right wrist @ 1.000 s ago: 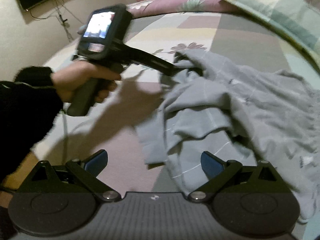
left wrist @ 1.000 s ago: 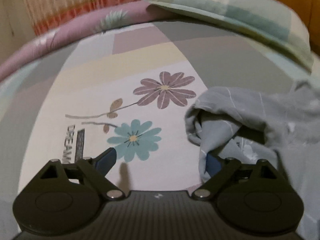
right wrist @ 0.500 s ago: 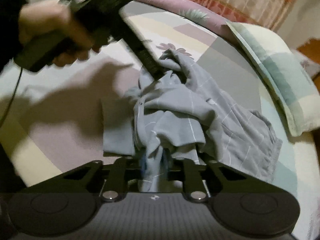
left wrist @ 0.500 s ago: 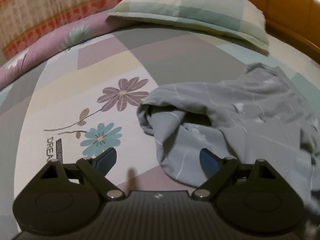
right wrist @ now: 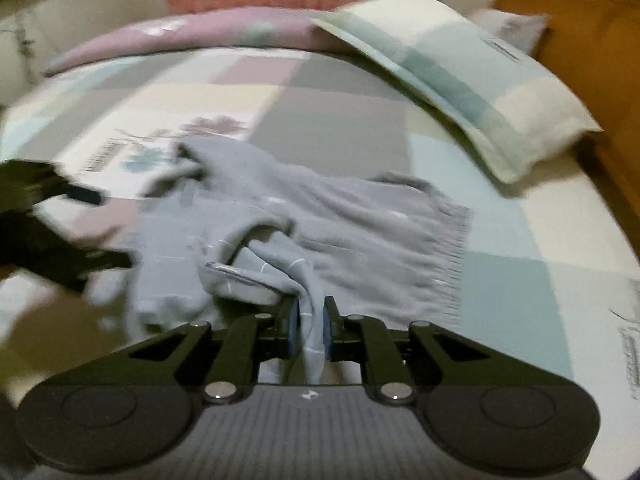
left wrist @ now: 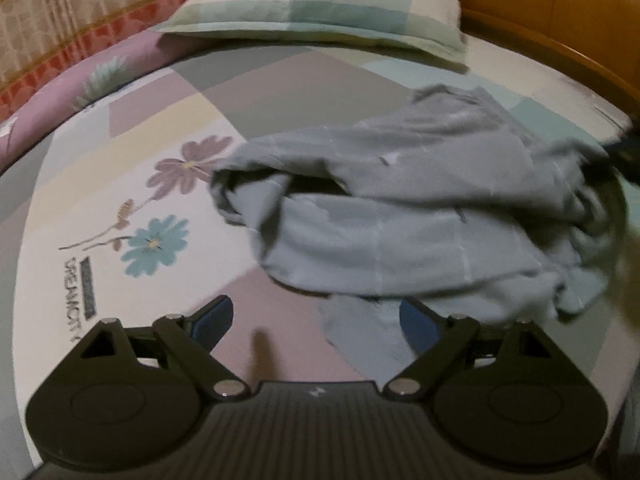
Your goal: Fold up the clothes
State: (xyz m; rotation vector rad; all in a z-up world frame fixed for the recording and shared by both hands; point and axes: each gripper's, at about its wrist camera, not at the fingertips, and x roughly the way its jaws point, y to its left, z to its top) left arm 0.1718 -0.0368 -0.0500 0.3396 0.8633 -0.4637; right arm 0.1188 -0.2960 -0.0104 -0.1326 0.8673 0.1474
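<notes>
A crumpled grey garment with thin white lines lies bunched on the patchwork bedsheet. My left gripper is open just in front of its near edge, with a flap of the cloth reaching between the blue pads. In the right wrist view the same garment spreads ahead, and my right gripper is shut on a pinched fold of it. The left gripper shows there as a dark blur at the left edge.
A checked pillow lies at the far end of the bed, also visible as a pillow at the right. A wooden headboard runs behind it. A pink quilt and patterned curtain border the far side.
My right gripper went from open to shut on a fold of the garment and has pulled back with it. My left gripper drew away from the cloth and stays open.
</notes>
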